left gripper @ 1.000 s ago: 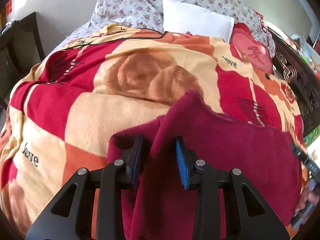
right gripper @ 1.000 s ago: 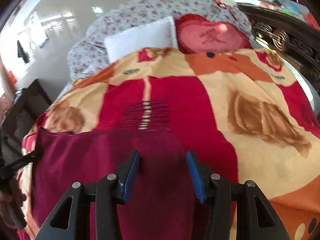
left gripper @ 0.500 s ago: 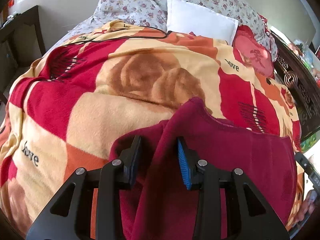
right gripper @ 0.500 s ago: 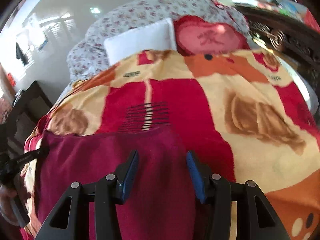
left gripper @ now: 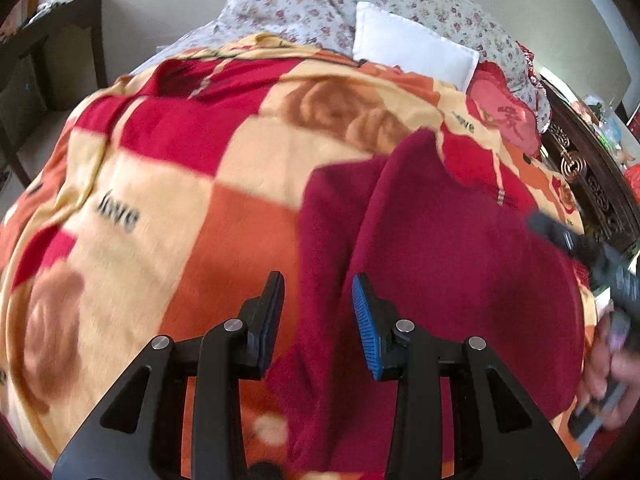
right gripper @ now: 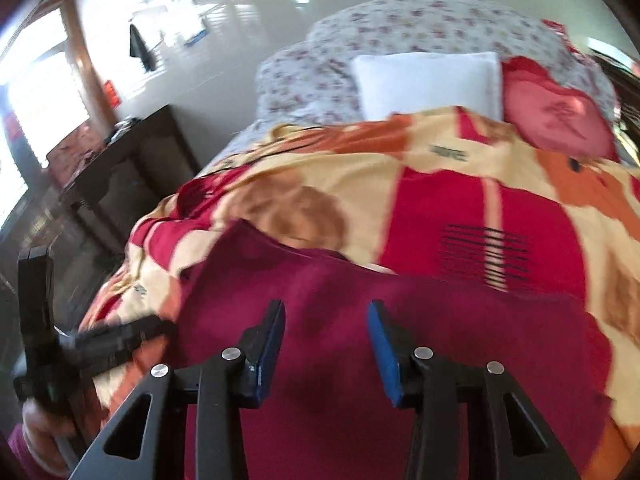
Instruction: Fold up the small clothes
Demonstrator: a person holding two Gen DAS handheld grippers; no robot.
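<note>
A dark red garment point(left gripper: 452, 264) lies spread on the patterned blanket point(left gripper: 168, 208) of a bed, with a raised fold running along its left side. My left gripper point(left gripper: 318, 312) is open above the garment's left edge, the fold between its jaws, gripping nothing. In the right wrist view the same garment point(right gripper: 400, 320) fills the foreground. My right gripper point(right gripper: 326, 344) is open just above it and empty. The right gripper also shows in the left wrist view point(left gripper: 592, 256) at the far right, and the left gripper in the right wrist view point(right gripper: 112, 340) at the left.
A white pillow point(left gripper: 416, 44), floral pillows point(left gripper: 304, 4) and a red heart cushion point(left gripper: 504, 116) lie at the head of the bed. A dark carved bed frame point(left gripper: 600, 184) runs along the right. A dark wooden table point(right gripper: 132, 176) stands left of the bed.
Both views have swung left and are motion-blurred. The left gripper has shifted left, so the garment sits further right in its view. Both grippers stay open.
</note>
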